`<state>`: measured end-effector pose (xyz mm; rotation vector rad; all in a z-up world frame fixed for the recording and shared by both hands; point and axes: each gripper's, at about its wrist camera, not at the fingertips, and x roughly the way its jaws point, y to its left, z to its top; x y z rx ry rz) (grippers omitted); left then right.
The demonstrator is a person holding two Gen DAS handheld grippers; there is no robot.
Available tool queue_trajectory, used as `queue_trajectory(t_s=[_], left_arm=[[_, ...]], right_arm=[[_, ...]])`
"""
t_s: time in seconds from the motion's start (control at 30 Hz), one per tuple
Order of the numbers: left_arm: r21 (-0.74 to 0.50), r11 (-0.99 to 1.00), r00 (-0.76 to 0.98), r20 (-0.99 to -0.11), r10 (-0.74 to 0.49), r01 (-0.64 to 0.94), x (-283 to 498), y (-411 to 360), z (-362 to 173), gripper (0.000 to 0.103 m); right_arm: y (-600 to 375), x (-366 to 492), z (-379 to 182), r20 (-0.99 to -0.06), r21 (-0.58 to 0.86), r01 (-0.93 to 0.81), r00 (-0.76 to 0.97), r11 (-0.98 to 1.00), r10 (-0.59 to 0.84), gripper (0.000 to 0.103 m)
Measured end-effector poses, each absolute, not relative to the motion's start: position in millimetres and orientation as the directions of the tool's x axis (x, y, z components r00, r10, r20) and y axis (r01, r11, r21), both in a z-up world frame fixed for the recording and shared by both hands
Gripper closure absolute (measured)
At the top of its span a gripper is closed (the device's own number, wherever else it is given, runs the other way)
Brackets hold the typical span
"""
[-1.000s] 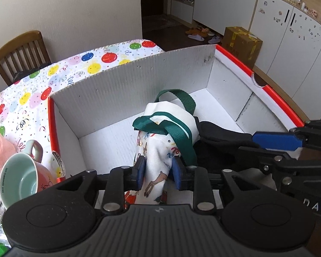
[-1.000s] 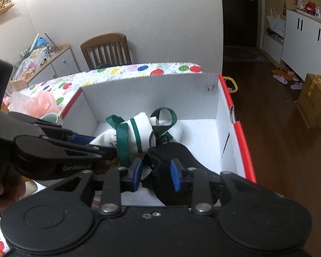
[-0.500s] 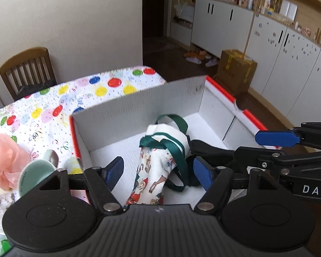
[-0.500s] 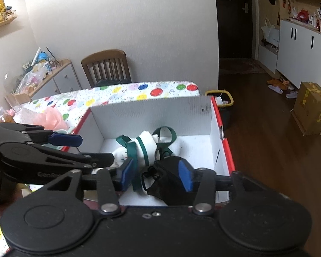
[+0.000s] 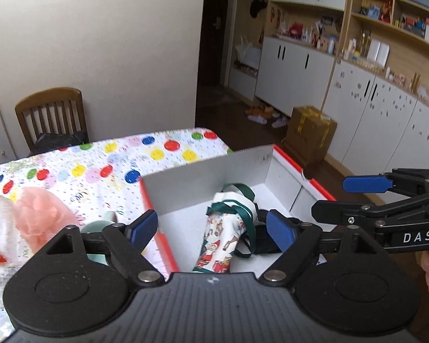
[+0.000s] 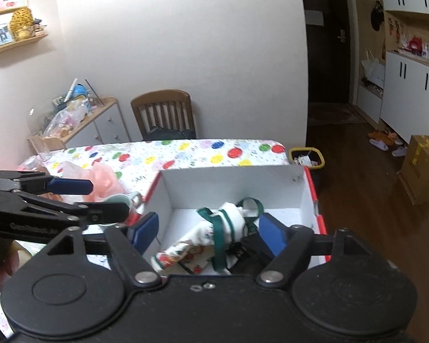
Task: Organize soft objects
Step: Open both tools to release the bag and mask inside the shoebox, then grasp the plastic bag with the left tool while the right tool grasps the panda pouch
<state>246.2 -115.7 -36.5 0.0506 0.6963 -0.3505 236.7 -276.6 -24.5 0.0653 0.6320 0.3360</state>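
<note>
White corrugated box with red rim sits on the table under a balloon-print cloth; inside lies a printed cloth tote bag with green straps, crumpled, touching a black soft item just right of it; both look placed, box floor otherwise bare. Left gripper hangs above the box's near edge, fingers wide, holding nothing; right gripper also above the box, fingers wide, empty. Outside the box to the left: pink mesh pouf and a white fluffy piece on the table, beside a green cup. Judgement: drop-off done, next soft thing is likely the pouf. To do it well: swing left gripper clear of the box wall first; come down on the pouf's bulk, not its loose edge; steer clear of the cup, it sits just beside and could tip; close fully since mesh compresses; lift high enough to clear the rim.
</note>
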Motion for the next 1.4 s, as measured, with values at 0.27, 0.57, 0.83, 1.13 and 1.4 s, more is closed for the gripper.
queue_trajectory(t_s=[0.27, 0.57, 0.83, 1.13, 1.4], left_arm=[[-0.085, 0.948, 0.762, -0.576, -0.297, 0.305, 215, -65, -15, 0.016], [-0.151, 0.96, 0.795, -0.538, -0.28, 0.236, 190, 21, -10, 0.001], [-0.179, 0.966, 0.803, -0.539, -0.254, 0.186, 179, 93, -20, 0.0], [-0.166, 0.975, 0.814, -0.54, -0.215, 0.148, 169, 158, -53, 0.0], [-0.105, 0.981, 0.789, -0.582, -0.195, 0.165, 158, 184, -93, 0.0]], right_arm=[[-243, 221, -12, -0.541, 0.17, -0.321, 0.76, 0.932, 0.36, 0.016], [-179, 201, -18, -0.556, 0.196, -0.351, 0.73, 0.916, 0.398, 0.008], [-122, 184, -38, -0.596, 0.198, -0.345, 0.701, 0.918, 0.392, 0.001], [-72, 180, -68, -0.648, 0.208, -0.274, 0.68, 0.939, 0.343, 0.0], [-41, 192, -98, -0.708, 0.208, -0.188, 0.648, 0.96, 0.28, 0.001]])
